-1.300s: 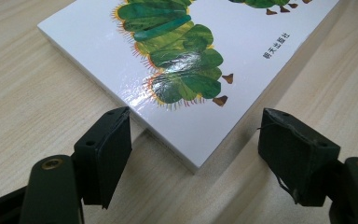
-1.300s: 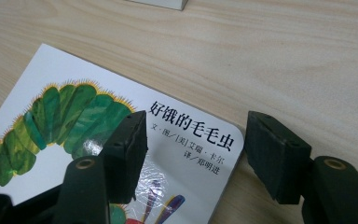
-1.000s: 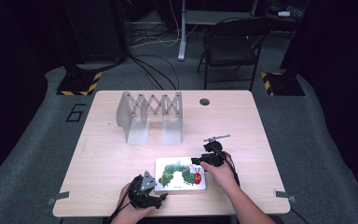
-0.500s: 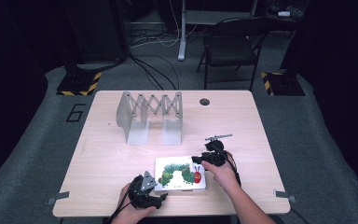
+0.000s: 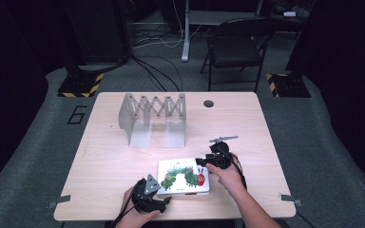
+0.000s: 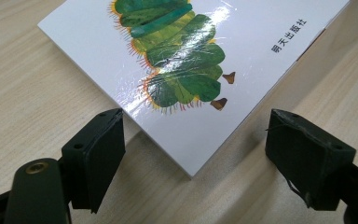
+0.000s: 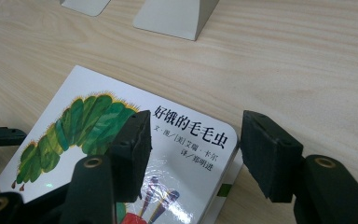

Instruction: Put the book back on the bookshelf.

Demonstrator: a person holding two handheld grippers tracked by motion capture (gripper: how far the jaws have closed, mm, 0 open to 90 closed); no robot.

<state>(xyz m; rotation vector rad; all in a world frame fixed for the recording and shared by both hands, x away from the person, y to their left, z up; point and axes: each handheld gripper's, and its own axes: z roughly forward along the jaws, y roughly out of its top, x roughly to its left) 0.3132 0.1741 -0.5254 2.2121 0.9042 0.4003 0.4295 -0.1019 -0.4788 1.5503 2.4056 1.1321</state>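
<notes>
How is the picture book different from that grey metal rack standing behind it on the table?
The picture book lies flat near the table's front edge; the grey rack stands upright farther back. The book's cover is white and glossy with a green caterpillar and printed characters, while the rack is plain grey, its upright plates joined by a zigzag lattice. The left gripper and the right gripper sit at the book's corners, jaws open; the rack stands alone. Both rest on the same wooden table.

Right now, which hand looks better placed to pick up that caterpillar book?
Probably the right. The right gripper already has its jaws astride the book's corner, one over the cover, one beyond the edge. The left gripper sits just short of its corner, jaws open.
</notes>
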